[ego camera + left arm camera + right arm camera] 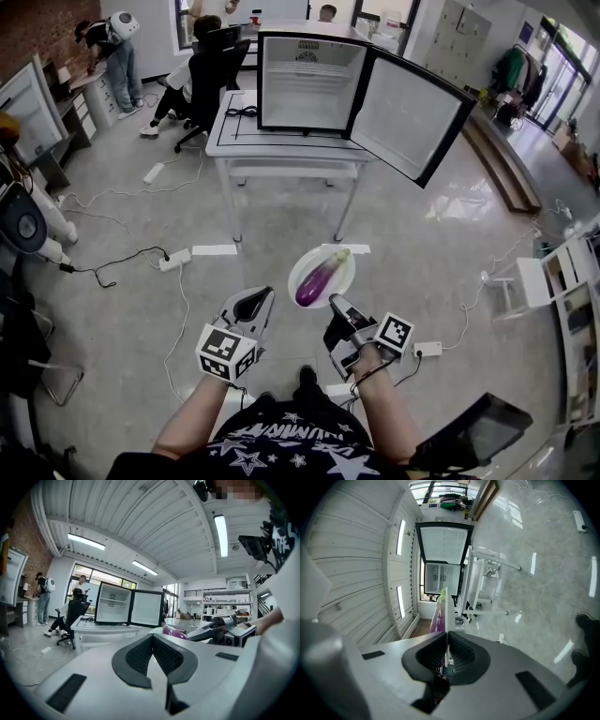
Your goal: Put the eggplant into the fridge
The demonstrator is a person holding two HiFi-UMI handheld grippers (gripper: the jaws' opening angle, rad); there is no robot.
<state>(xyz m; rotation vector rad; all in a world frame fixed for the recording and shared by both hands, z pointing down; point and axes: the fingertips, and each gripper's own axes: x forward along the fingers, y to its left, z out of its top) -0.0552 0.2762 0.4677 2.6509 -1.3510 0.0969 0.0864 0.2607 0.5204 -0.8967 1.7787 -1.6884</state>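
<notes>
Office-lab: desk [86,82], swivel chair [214,64] (cables [112,263] across floor [422,244]).

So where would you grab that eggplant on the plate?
Probably the eggplant across its thick purple middle, coming from above on the left. It lies flat along the plate, tapering toward the green stem, so the middle gives the evenest hold. The right gripper is shut on the plate's near rim; the left gripper is shut and empty.

The eggplant [322,277] looked glossy and smooth, on a smooth white plate [305,265]. The floor [450,234] was polished and reflective. At upper left the wall [42,28] was rough brick; the tabletop [234,141] looked matt white.
</notes>
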